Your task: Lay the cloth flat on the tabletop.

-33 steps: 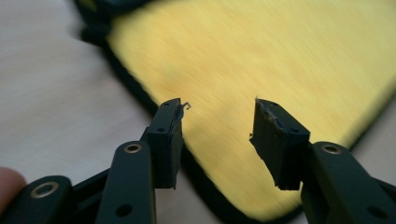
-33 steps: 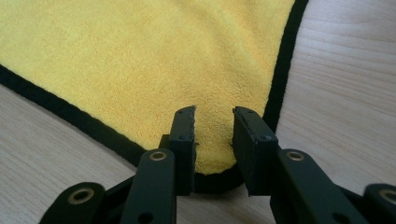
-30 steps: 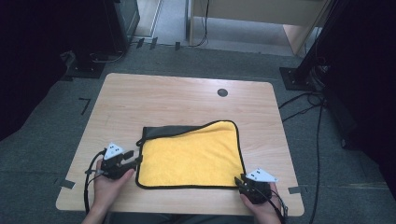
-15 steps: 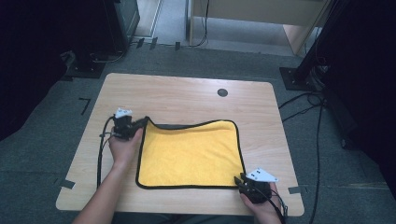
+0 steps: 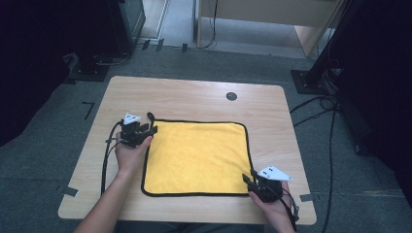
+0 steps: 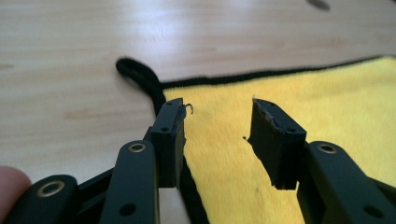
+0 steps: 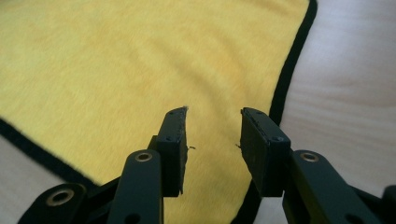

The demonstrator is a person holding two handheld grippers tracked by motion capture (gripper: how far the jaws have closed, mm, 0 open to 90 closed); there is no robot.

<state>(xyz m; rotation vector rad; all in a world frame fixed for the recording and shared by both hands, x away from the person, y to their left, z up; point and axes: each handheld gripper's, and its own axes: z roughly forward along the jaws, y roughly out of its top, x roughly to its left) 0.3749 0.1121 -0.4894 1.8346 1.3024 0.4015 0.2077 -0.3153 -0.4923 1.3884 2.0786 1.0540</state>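
A yellow cloth (image 5: 197, 158) with black edging lies flat on the wooden table (image 5: 194, 97). My left gripper (image 5: 150, 129) sits at its far-left corner, beside the small black loop (image 5: 149, 116) of the edging. In the left gripper view its jaws (image 6: 217, 107) have just been opening. They stand apart above the cloth (image 6: 289, 93) with nothing pinched. My right gripper (image 5: 245, 178) rests at the near-right corner. Its jaws (image 7: 215, 112) have also just been opening, and they hover open over the cloth (image 7: 116, 60) close to the black hem.
A round black grommet (image 5: 231, 96) is set in the table's far side. The left gripper's cable (image 5: 104, 165) trails along the left forearm. Dark stands and cables (image 5: 316, 102) surround the table on the grey floor.
The left hand went from the near-left side to the far-left corner, and the folded-over corner now lies spread flat. The left jaws let go of it. The right hand stayed put.
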